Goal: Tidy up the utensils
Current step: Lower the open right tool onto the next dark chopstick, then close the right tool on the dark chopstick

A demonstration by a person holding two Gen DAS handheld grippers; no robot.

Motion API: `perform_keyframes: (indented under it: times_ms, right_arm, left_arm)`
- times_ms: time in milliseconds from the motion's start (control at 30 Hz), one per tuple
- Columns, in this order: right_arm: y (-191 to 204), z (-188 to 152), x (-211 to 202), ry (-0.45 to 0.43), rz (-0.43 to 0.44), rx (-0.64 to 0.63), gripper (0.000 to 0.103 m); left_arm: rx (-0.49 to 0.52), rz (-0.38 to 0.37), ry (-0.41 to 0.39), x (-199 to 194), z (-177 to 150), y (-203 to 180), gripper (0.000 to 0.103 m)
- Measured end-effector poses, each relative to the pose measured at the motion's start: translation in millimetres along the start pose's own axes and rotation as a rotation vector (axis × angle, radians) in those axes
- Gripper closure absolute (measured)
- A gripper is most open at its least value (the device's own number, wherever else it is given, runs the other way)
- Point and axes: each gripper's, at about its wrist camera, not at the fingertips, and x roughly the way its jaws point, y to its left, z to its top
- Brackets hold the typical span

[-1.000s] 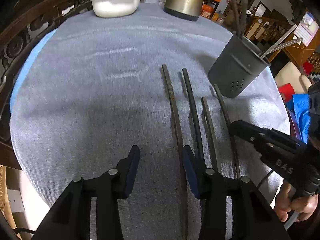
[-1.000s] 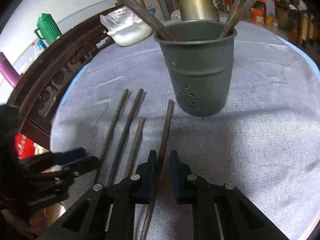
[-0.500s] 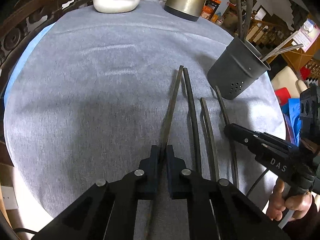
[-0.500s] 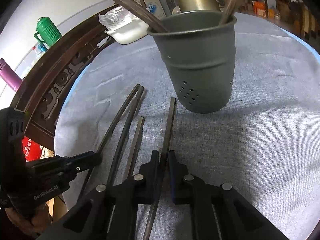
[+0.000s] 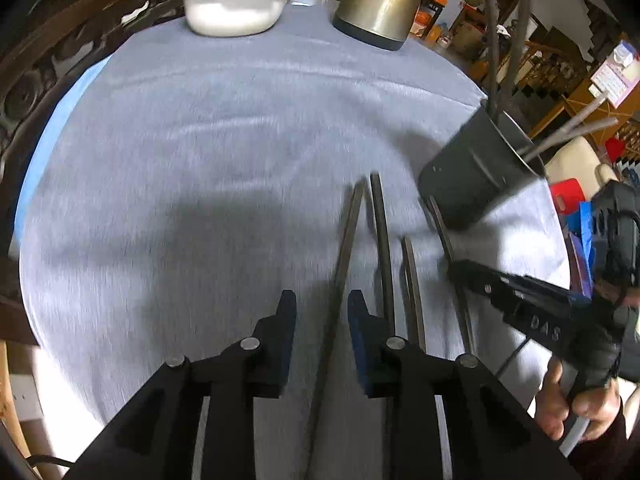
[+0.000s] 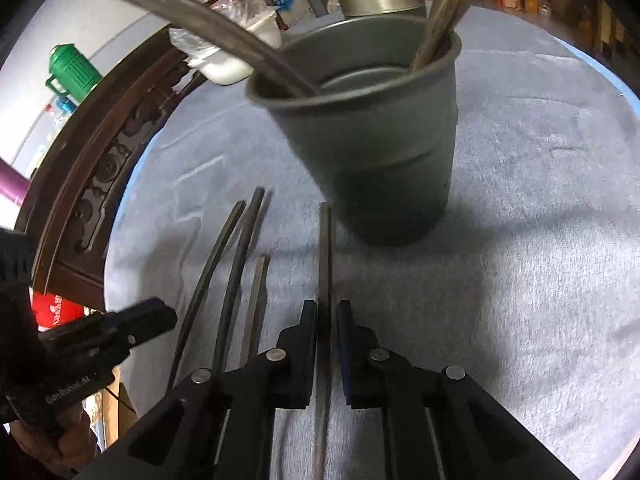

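Note:
Several dark chopsticks lie side by side on the grey cloth [image 5: 200, 152]. My left gripper [image 5: 320, 298] stands over the leftmost chopstick [image 5: 349, 236]. Its jaws are opening, and the stick runs between them close to the right pad, with neither pad pressing on it. My right gripper [image 6: 327, 307] has the rightmost chopstick [image 6: 325, 248] between its pads. Those jaws are opening slightly, but the pads still hug the stick. The stick's far tip points at the foot of the dark grey utensil holder [image 6: 380, 152], which has several sticks in it. The right gripper [image 5: 450, 266] also shows in the left wrist view.
A white bowl [image 5: 236, 12] and a metal kettle [image 5: 380, 0] stand at the far side of the table. A carved wooden chair back [image 6: 100, 168] curves along the left edge. A hand [image 5: 576, 404] holds the right gripper's handle at the near table edge.
The left jaws closed on the leftmost chopstick, swinging its far tip toward its neighbour, and have parted again. The right gripper has moved closer to the holder with its chopstick between the pads.

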Motion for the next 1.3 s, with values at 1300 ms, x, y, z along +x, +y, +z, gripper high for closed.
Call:
perform_keyframes:
  times_ms: [1300]
  right_arm:
    - [27, -1, -21, -0.108, -0.022, -0.178, 0.097]
  left_arm:
    - [0.06, -0.103, -0.047, 24, 51, -12, 0.096]
